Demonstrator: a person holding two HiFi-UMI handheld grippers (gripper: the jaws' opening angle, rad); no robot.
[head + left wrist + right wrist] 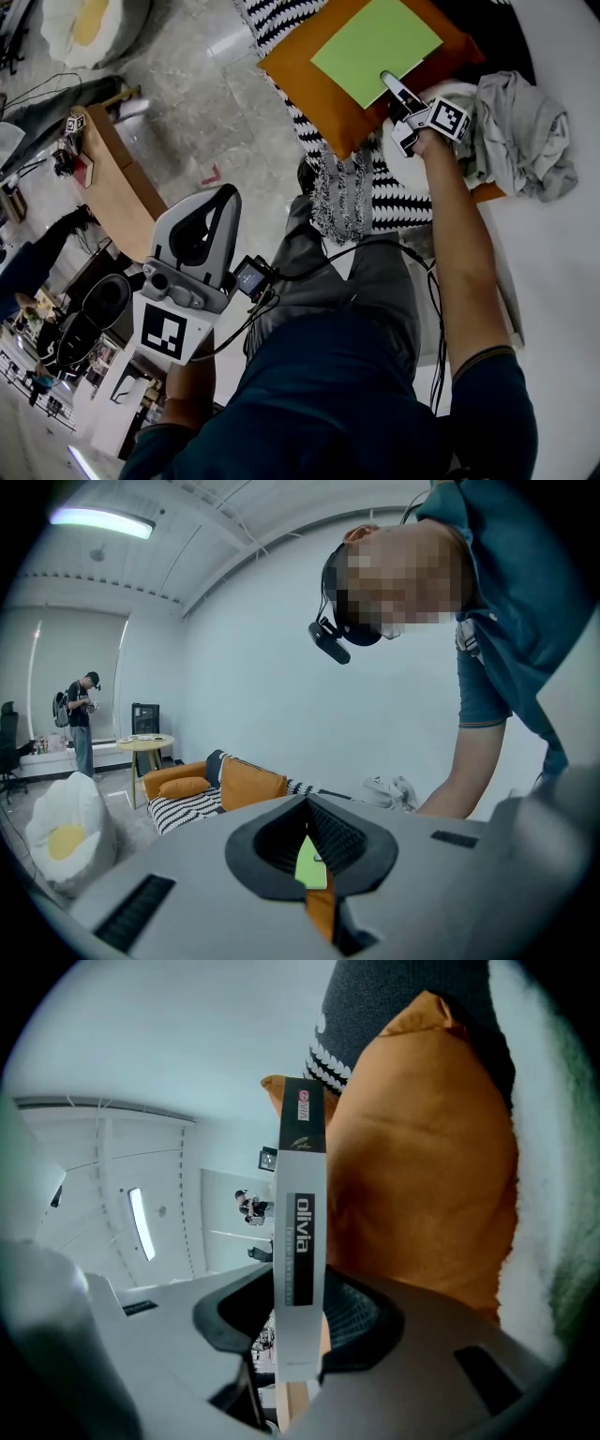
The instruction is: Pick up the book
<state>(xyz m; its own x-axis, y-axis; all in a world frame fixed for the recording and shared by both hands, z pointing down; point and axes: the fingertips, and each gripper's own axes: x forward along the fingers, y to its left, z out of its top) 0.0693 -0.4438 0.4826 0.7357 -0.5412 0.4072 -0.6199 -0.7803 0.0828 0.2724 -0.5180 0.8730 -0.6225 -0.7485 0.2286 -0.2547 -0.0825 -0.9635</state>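
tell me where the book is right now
Head view, upper right: the book lies on the orange cushion, its near edge clamped in the right gripper.

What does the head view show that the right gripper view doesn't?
Only the head view shows the book's green cover, the left gripper near the person's body, and a grey cloth. Only the right gripper view shows the book's spine, printed "olivia", held between the jaws of the right gripper. Both show the book and the orange cushion.
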